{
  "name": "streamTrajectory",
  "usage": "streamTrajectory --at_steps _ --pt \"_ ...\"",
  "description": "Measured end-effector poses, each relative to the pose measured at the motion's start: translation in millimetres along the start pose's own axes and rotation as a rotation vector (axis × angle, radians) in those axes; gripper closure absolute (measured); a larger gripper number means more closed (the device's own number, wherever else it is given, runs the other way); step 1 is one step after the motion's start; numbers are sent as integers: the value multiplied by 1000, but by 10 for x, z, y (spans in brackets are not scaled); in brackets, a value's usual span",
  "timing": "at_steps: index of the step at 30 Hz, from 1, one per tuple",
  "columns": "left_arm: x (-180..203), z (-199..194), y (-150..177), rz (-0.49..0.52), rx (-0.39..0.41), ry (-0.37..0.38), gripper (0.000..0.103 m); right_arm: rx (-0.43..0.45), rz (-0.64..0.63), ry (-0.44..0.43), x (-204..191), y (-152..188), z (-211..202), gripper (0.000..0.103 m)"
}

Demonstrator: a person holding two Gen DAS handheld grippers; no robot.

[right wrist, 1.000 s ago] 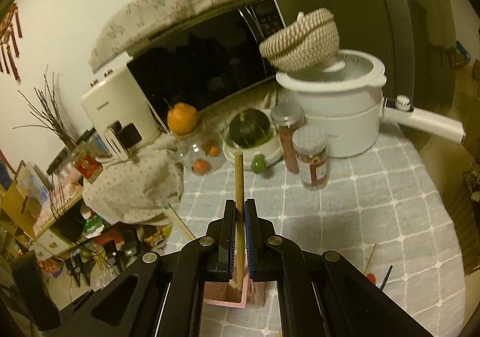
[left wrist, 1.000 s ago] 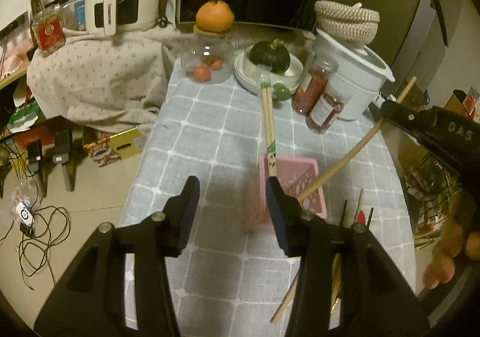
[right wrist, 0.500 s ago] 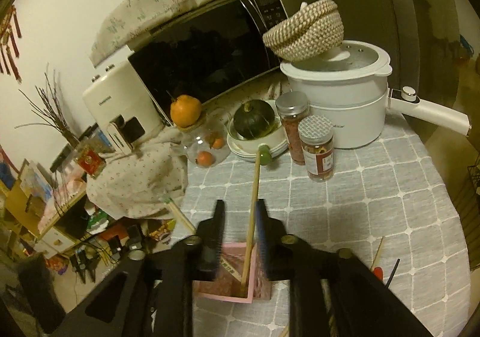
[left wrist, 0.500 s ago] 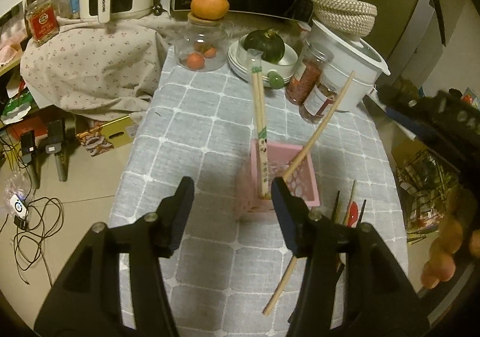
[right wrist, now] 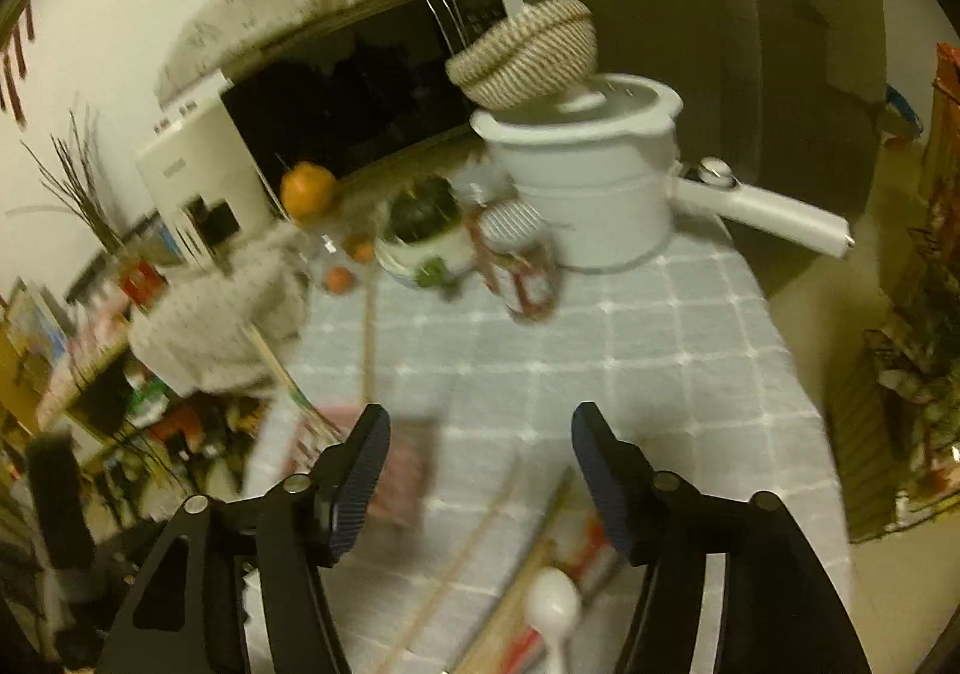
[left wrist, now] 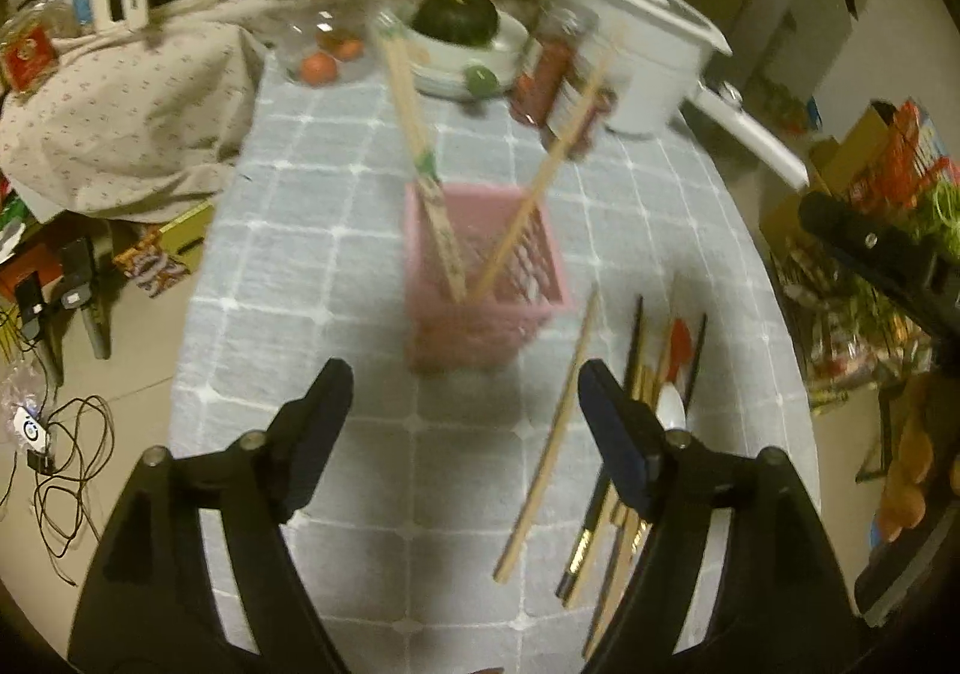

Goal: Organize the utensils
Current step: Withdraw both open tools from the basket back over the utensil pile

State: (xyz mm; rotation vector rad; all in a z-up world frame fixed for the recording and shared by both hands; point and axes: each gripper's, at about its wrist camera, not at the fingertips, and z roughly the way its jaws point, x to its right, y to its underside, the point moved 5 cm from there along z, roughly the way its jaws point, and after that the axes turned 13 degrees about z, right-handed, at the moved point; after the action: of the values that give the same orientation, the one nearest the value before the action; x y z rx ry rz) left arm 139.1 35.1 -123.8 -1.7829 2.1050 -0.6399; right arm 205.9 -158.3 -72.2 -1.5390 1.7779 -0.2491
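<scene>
A pink basket (left wrist: 480,278) stands mid-table on the grey checked cloth (left wrist: 336,266). A wrapped pair of chopsticks (left wrist: 414,122) and a long wooden stick (left wrist: 558,158) lean inside it. Just right of it lie a loose wooden chopstick (left wrist: 552,434), black chopsticks (left wrist: 633,350) and a white spoon (left wrist: 671,410). My left gripper (left wrist: 465,380) hovers before the basket, its jaws opening with nothing between them. My right gripper (right wrist: 480,422) is also opening and empty, above the white spoon (right wrist: 552,602) and a chopstick (right wrist: 462,554), with the blurred basket (right wrist: 396,470) to its left.
At the back stand a white pot (left wrist: 636,50) with a long handle, two spice jars (left wrist: 558,68), a plate with a green squash (left wrist: 456,14) and a glass jar (left wrist: 324,44) topped by an orange. The table's left edge drops to a floor with cables (left wrist: 54,458).
The right gripper let go of the long wooden stick, which now leans in the basket, and drew back while opening. The left gripper opened wider and tipped down toward the loose utensils.
</scene>
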Motion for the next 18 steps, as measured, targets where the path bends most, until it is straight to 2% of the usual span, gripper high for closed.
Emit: streamTrajectory --at_steps 7,11,18 --pt "160 180 141 32 -81 35 24 -99 21 66 376 285 131 32" --pt "179 233 193 35 -107 36 24 -145 26 113 560 428 214 32" --pt "161 309 277 38 -140 32 24 -279 -8 180 731 776 435 32"
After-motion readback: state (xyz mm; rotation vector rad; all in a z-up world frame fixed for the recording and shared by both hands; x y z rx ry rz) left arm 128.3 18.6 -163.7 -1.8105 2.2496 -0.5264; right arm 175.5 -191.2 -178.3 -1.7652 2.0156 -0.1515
